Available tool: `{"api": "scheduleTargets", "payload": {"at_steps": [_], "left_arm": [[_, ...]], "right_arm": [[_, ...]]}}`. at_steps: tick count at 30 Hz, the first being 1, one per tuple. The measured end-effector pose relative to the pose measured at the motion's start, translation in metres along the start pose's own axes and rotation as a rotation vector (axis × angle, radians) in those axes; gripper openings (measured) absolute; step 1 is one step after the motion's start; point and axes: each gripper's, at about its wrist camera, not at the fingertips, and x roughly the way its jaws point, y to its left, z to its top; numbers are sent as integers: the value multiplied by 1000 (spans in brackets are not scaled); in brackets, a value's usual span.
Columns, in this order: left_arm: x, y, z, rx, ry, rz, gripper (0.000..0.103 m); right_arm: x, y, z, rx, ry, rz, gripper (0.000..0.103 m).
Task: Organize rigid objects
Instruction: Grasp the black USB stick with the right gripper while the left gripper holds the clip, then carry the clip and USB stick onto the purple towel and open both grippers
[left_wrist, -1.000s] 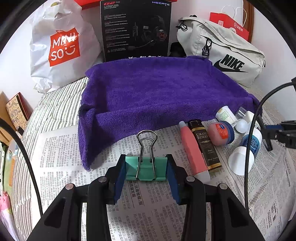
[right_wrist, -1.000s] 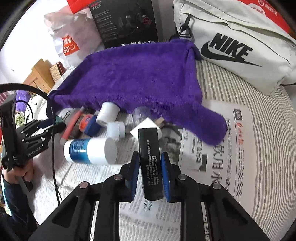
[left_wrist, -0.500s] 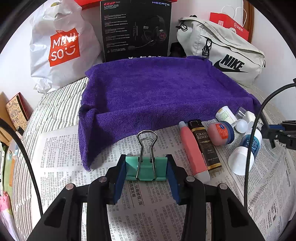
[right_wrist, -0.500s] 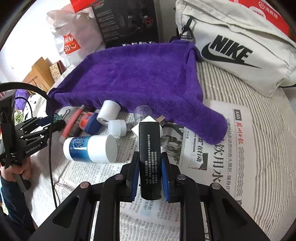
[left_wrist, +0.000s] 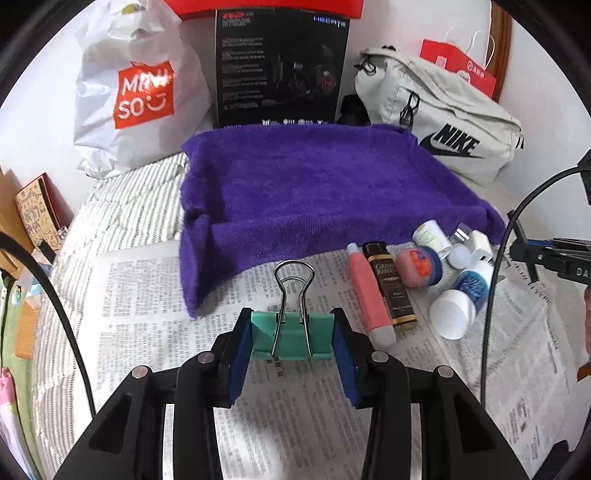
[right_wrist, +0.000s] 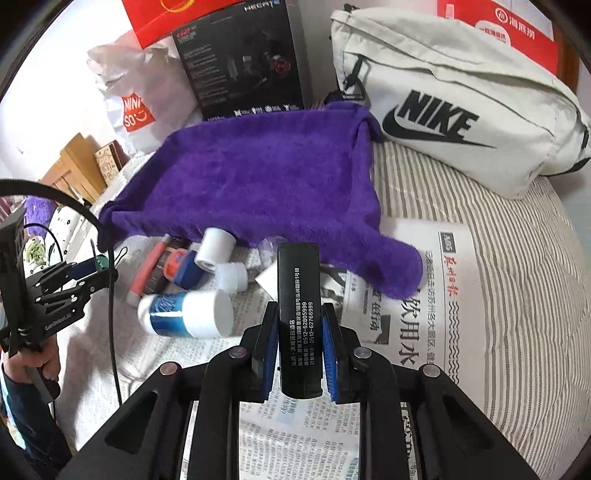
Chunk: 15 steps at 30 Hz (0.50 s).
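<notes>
From the left wrist, your left gripper (left_wrist: 291, 338) is clamping the teal binder clip (left_wrist: 291, 336) by its side edges, wire handles pointing ahead, over the newspaper (left_wrist: 147, 295) just short of the purple towel (left_wrist: 314, 195), probably its destination.

From the right wrist, your right gripper (right_wrist: 299, 350) is pinching a slim black box (right_wrist: 298, 314) with white print lengthwise, above the newspaper beside the bottle cluster.
</notes>
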Motion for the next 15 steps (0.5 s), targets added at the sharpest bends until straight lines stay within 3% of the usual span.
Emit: {"api": "scheduleTargets", "payload": {"at_steps": [8, 15], "left_arm": [[-24, 7, 5, -47, -32, -29, 39], [-38, 9, 18, -47, -63, -4, 39]], "right_arm": [[-8, 14, 14, -37, -27, 16, 22], [-10, 16, 26, -40, -48, 32, 22]]}}
